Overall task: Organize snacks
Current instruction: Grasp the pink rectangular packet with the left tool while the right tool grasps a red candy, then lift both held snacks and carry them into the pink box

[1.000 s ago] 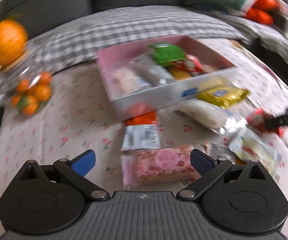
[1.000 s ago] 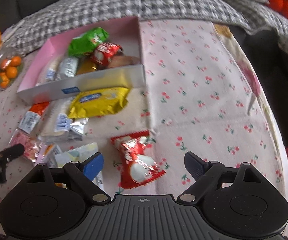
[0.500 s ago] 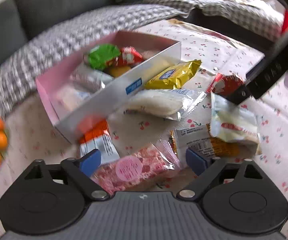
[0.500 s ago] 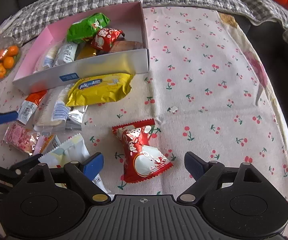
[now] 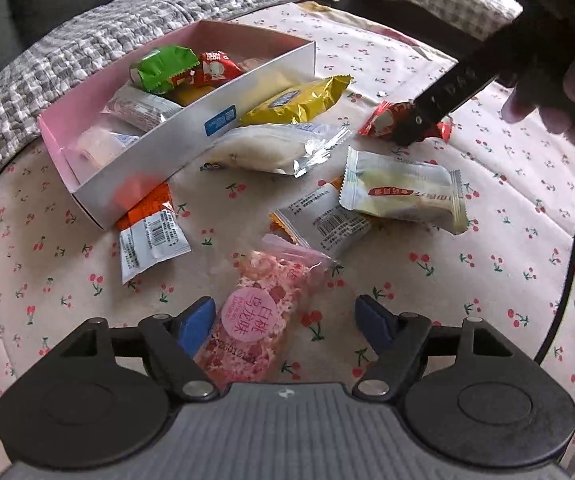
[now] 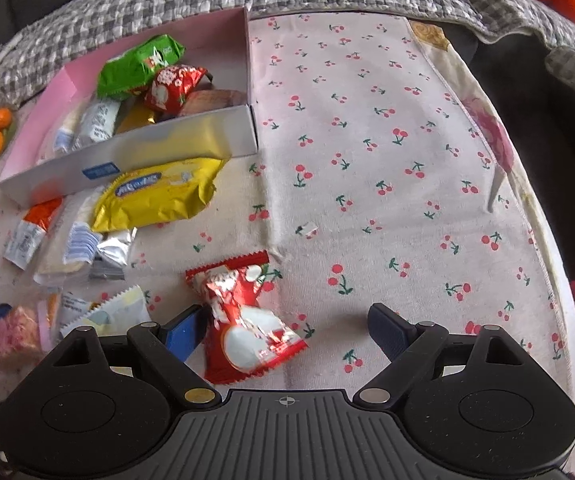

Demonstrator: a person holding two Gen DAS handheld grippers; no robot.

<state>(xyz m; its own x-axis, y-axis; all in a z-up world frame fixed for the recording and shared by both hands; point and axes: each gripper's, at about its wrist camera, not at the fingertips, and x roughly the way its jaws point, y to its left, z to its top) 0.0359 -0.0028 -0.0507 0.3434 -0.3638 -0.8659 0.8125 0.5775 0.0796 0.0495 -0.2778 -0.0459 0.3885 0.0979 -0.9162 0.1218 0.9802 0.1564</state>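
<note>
- The bench (image 6: 387,128), under a cherry-print cloth, carries a pink box (image 5: 87,120) already part-filled with snacks; several packets lie loose in front of it.
- The step in hand looks like a double pickup.
- The left gripper (image 5: 283,320) straddles the pink packet (image 5: 255,312); its fingers are closing, not yet pressing.
- The right gripper (image 6: 283,332) stands wide apart around the red packet (image 6: 243,320), not gripping.
- Next: pinch each packet, lift, carry to the box.

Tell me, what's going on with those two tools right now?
Left tool closing around pink snack, not gripping yet. Right tool open over red snack. Box half filled; nothing in the way.
</note>
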